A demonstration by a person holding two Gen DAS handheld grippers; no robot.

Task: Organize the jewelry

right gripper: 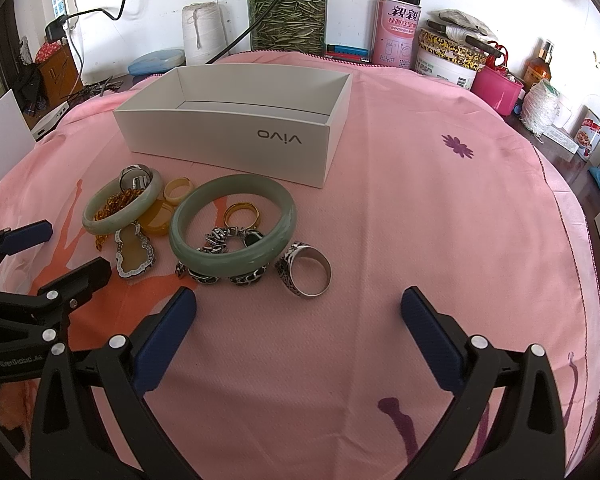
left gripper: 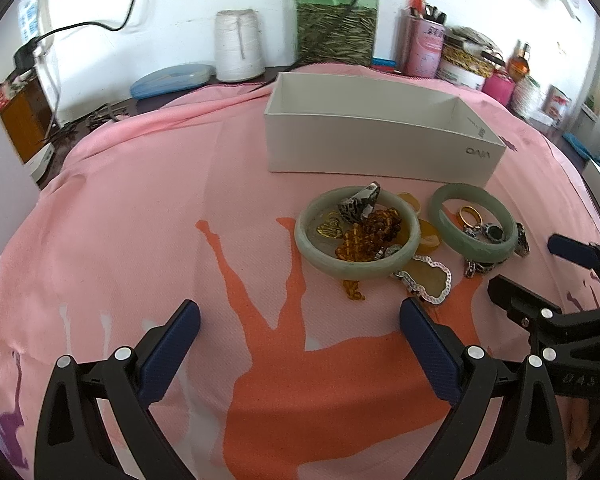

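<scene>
The jewelry was found heaped on the pink cloth (right gripper: 420, 208), just in front of the white box (right gripper: 236, 136). One jade bangle (right gripper: 233, 236) ringed a gold ring (right gripper: 242, 216) and dark chain; a second bangle (left gripper: 356, 236) ringed amber beads (left gripper: 364, 236). A silver ring (right gripper: 306, 268) was noted just beside. Left gripper (left gripper: 300, 312) and right gripper (right gripper: 300, 304) were seen spread wide, grasping nothing, near the heap.

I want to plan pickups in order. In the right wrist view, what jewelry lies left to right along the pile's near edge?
Gourd-shaped pendant → large green bangle → silver ring. Both claws are open.
</scene>
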